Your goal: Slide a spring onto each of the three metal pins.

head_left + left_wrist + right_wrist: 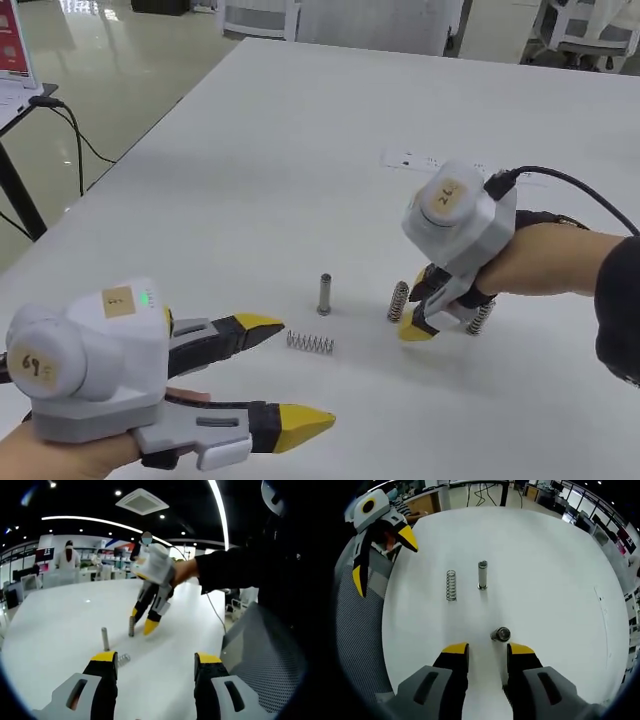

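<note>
A bare metal pin (324, 294) stands upright mid-table, with a loose spring (310, 343) lying just in front of it. Two more pins, one (398, 301) left of my right gripper and one (480, 317) right of it, each carry a spring. My right gripper (415, 315) points down between them, open and holding nothing. In the right gripper view the near sprung pin (500, 634) sits just ahead of the tips of the right gripper (487, 649). My left gripper (285, 375) is open at the bottom left, its upper tip close to the loose spring (123, 659).
The white table (300, 150) runs far back, and its left edge (120, 160) drops to the floor. A pale printed strip (430, 160) lies behind the right gripper. A black cable (570, 185) trails from that gripper. Office chairs stand at the far end.
</note>
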Available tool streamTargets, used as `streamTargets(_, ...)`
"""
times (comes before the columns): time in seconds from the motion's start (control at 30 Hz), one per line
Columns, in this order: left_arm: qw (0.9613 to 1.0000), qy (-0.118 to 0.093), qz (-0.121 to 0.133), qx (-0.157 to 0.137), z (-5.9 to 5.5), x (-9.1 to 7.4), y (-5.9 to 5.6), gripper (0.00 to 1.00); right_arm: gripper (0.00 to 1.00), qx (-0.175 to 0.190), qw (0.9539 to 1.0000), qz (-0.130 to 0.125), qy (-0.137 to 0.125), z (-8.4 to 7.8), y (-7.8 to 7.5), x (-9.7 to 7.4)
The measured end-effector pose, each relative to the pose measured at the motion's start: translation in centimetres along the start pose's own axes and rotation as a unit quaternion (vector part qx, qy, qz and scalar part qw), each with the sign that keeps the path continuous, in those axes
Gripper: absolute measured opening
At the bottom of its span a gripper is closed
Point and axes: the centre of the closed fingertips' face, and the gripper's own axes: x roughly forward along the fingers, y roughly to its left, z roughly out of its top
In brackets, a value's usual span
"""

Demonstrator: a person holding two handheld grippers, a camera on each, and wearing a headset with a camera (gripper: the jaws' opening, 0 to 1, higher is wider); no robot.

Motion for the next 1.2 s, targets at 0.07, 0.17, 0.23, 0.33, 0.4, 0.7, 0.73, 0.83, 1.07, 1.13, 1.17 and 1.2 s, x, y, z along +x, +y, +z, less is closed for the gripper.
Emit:
streamTargets(0.07,1.0,0.0,0.0,0.001,0.1,0.0,0.0,0.57,0.28,0.001,1.0,0.001,0.0,-0.1,0.3,-0.1)
streamTargets(0.17,1.0,-0.001,-0.001,0.004,0.2,0.0,-0.1,0.57,0.28,0.002,1.0,0.001,0.0,-0.2,0.5,-0.2)
streamTargets(0.23,1.0,-0.001,-0.001,0.005,0.3,0.0,-0.1,0.57,0.28,0.002,1.0,0.002,-0.001,-0.3,0.7,-0.3)
streamTargets(0.33,1.0,-0.002,0.0,0.007,0.4,-0.1,-0.2,0.57,0.28,0.002,1.0,0.003,-0.001,-0.3,1.0,-0.3)
streamTargets(0.4,1.0,-0.003,0.0,0.008,0.5,-0.1,-0.2,0.57,0.28,0.002,1.0,0.004,-0.001,-0.3,1.3,-0.4)
streamTargets(0.7,0.9999,-0.005,0.003,0.011,0.7,-0.4,-0.3,0.57,0.28,0.001,0.9999,0.009,-0.004,-0.1,2.4,-0.3)
streamTargets(0.73,0.9999,-0.005,0.003,0.012,0.7,-0.4,-0.3,0.57,0.28,0.001,0.9999,0.009,-0.004,-0.1,2.5,-0.3)
streamTargets(0.83,0.9999,-0.005,0.005,0.013,0.8,-0.5,-0.3,0.57,0.28,0.001,0.9999,0.011,-0.005,0.0,2.8,-0.4)
streamTargets(1.07,0.9998,-0.007,0.006,0.017,1.0,-0.7,-0.4,0.57,0.28,-0.006,0.9998,0.017,-0.009,0.6,3.8,-0.3)
streamTargets(1.13,0.9998,-0.007,0.007,0.017,1.0,-0.8,-0.5,0.57,0.28,-0.007,0.9998,0.018,-0.01,0.8,4.0,-0.3)
streamTargets(1.17,0.9998,-0.007,0.007,0.017,1.0,-0.8,-0.5,0.57,0.28,-0.008,0.9997,0.019,-0.011,0.9,4.0,-0.3)
streamTargets(1.2,0.9998,-0.007,0.007,0.018,1.0,-0.9,-0.5,0.57,0.28,-0.009,0.9997,0.019,-0.011,1.0,4.1,-0.3)
